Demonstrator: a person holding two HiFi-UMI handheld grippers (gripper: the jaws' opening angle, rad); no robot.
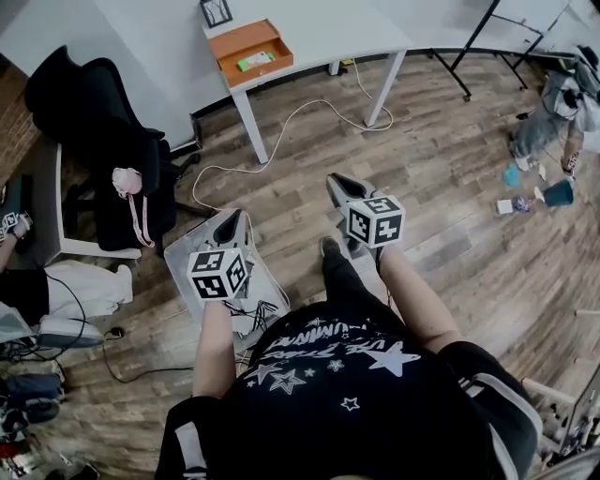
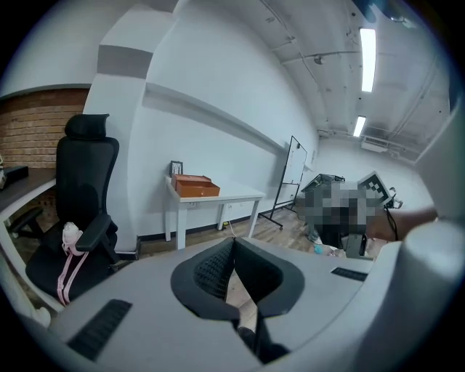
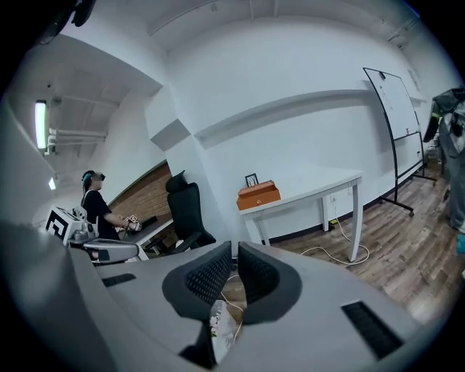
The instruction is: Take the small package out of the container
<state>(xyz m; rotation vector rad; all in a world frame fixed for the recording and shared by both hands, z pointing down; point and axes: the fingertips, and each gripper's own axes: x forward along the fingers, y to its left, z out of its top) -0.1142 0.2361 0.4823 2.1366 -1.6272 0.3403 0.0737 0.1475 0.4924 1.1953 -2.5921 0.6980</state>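
Observation:
An orange open container (image 1: 246,42) stands on the white table (image 1: 319,28) at the far end of the room. A small green and white package (image 1: 255,62) lies inside it. Both gripper views show the container (image 2: 195,187) (image 3: 259,196) far off. My left gripper (image 1: 232,217) (image 2: 234,243) is shut and holds nothing. My right gripper (image 1: 337,180) (image 3: 234,251) is at my right with its jaws together. A white crumpled thing (image 3: 220,323) shows low in the slit; I cannot tell what it is. Both grippers are held in front of my body, well short of the table.
A black office chair (image 1: 103,131) stands left of the table. A white cable (image 1: 281,131) runs across the wooden floor. A clear bin (image 1: 183,258) with cables sits under my left gripper. Clutter (image 1: 553,192) lies at the right. Another person (image 3: 93,203) stands at a desk.

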